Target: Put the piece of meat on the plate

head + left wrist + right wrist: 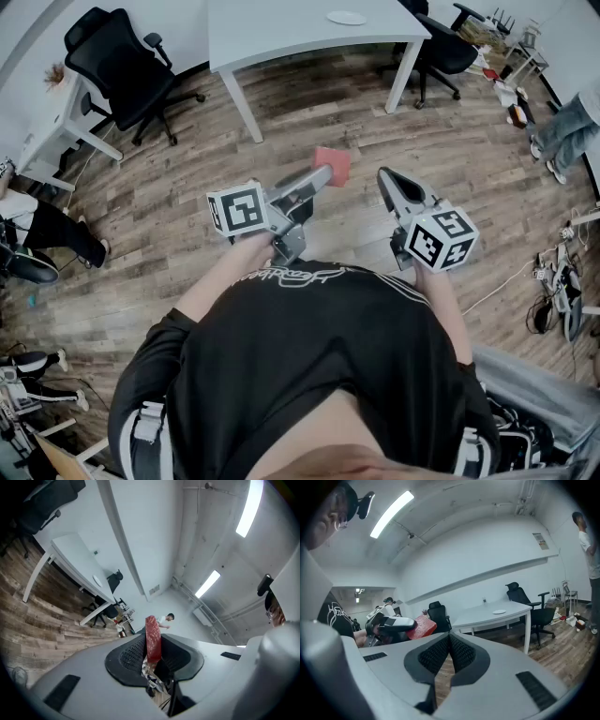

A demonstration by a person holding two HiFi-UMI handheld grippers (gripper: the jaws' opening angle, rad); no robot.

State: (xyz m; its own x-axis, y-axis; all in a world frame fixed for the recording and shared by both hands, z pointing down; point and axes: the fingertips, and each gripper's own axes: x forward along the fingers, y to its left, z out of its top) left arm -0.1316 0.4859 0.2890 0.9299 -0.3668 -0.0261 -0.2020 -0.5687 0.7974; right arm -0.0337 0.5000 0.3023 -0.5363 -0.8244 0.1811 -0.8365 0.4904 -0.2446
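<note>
A flat red piece of meat (332, 165) is clamped edge-on in my left gripper (322, 178), held in the air above the wooden floor. In the left gripper view the meat (153, 638) stands upright between the two black pads. My right gripper (386, 178) hangs beside it at the same height, its jaws closed together with nothing between them (449, 645). From the right gripper view the meat (420, 626) shows at the left, in the other gripper. A small white plate (346, 17) lies on the white table (281, 33) ahead; the plate (499, 611) is also in the right gripper view.
Black office chairs stand left (122, 58) and right (441, 49) of the table. A second white desk (56, 122) is at the far left. Cables and clutter (553, 281) lie on the floor at the right. A person (567, 127) stands at the right edge.
</note>
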